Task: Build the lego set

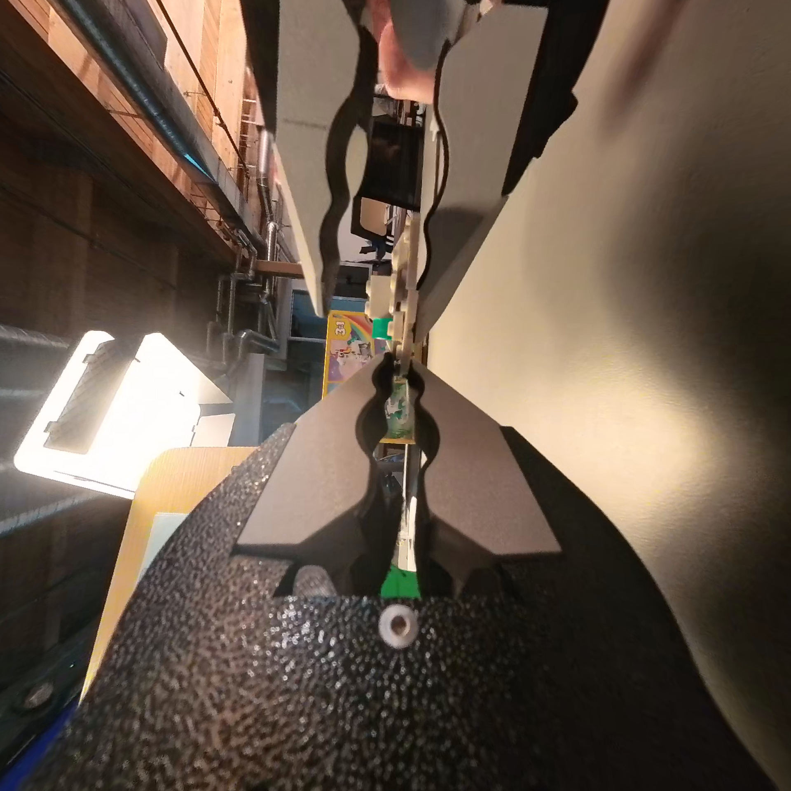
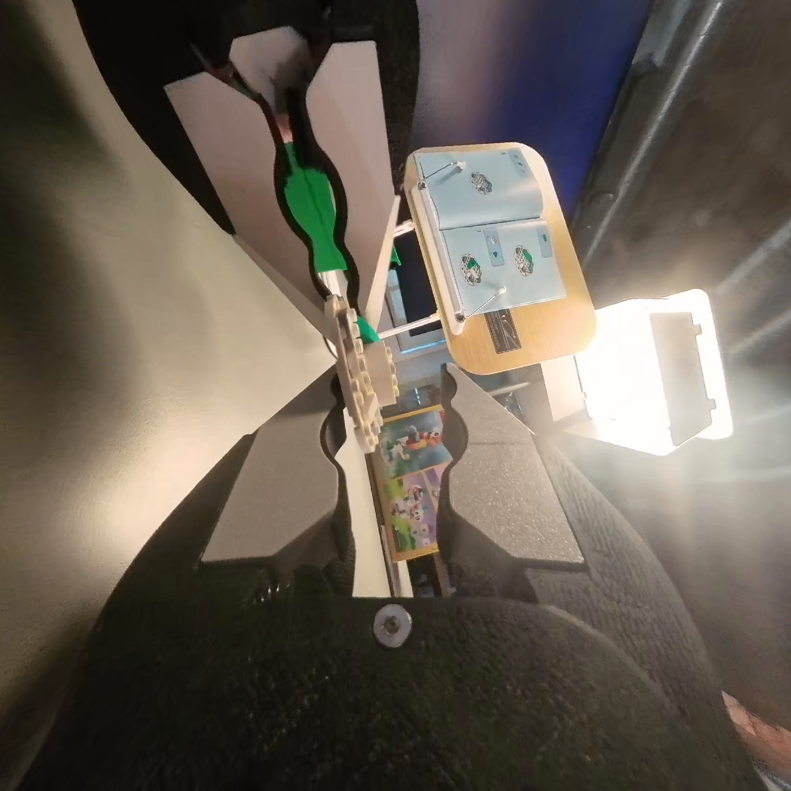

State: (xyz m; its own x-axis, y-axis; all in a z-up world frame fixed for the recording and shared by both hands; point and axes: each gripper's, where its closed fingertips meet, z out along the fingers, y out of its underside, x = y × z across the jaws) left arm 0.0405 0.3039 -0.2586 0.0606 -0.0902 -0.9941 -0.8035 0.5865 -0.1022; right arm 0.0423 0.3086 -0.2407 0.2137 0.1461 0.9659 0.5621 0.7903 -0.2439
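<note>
A white round lego plate (image 1: 406, 265) (image 2: 349, 364) is held on edge above the cream table (image 1: 599, 342). A white brick (image 1: 379, 295) (image 2: 381, 376) and a small green piece (image 1: 382, 328) (image 2: 368, 336) sit on its studded face. My left gripper (image 1: 400, 364) is shut on the plate's rim; it also shows in the right wrist view (image 2: 338, 295), reaching in from the top. My right gripper (image 2: 391, 379) is open around the plate's other side. One of its fingers lies against the plate's back and the other stands apart. It shows in the left wrist view (image 1: 372, 316).
An open instruction booklet (image 2: 492, 222) is clipped to a wooden stand (image 2: 535, 342) behind the plate. The colourful lego box (image 2: 411, 483) (image 1: 342, 355) stands beyond the grippers. A bright lamp (image 2: 655, 364) (image 1: 120, 411) glares at the side. A hand (image 1: 402, 55) holds the right gripper. Only a small space, under 4 cm, lies between the two pairs of fingers.
</note>
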